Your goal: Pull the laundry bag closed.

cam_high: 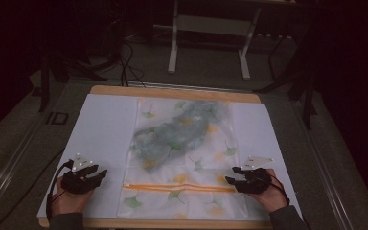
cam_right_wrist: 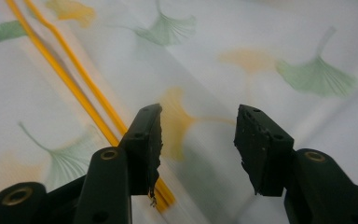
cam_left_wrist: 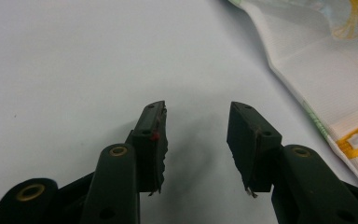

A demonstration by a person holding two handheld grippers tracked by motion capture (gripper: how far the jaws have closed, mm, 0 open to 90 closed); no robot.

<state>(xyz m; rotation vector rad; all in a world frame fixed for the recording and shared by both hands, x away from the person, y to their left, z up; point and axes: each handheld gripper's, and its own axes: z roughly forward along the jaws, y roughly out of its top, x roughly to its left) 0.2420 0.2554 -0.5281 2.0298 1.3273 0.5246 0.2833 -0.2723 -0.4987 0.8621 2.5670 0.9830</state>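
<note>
White sheet (cam_high: 103, 124) covers my wooden tabletop (cam_high: 172, 92); beyond it, white metal stand (cam_high: 210, 28), black cables (cam_high: 129, 64) on floor.

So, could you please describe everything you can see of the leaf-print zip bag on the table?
The zip bag is translucent white plastic printed with green and yellow ginkgo leaves. An orange zip track runs across its near end. It lies flat on a white sheet, with a grey-green bundle showing through its far half. Both grippers are open, and neither jaw pair holds it.
</note>
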